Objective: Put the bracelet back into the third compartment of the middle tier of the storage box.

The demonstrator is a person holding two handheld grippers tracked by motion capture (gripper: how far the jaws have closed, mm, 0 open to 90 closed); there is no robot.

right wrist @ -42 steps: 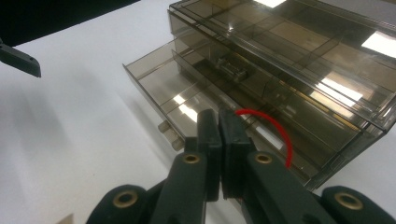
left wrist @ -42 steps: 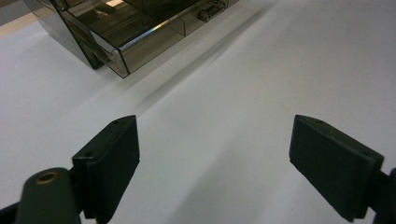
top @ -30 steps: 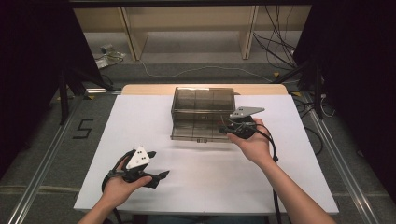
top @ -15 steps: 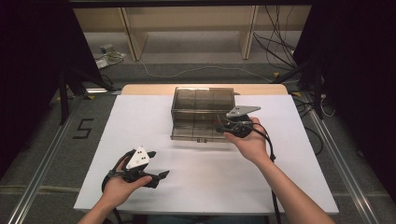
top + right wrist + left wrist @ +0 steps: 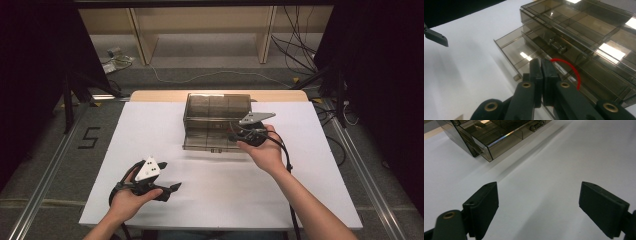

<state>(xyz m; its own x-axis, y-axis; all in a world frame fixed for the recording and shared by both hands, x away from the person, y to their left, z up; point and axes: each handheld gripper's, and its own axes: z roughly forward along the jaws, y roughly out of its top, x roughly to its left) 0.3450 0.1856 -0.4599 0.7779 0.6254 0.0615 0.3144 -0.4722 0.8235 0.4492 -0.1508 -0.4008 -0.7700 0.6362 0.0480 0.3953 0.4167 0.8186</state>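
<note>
Standing at table centre, twelve o'clock: smoked plastic drawer box (image 5: 216, 121), judged rigid, light, slippery; drawer front is best gripped. Right gripper (image 5: 541, 65) closed, empty, at drawer; left gripper (image 5: 537, 202) wide open.

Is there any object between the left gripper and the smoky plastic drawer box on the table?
Nothing visible stands in the way. The left gripper, jaws open, rests on bare white table in front of the drawer box. The right gripper, jaws shut, is at the box's pulled-out bottom drawer, off to the side.
</note>
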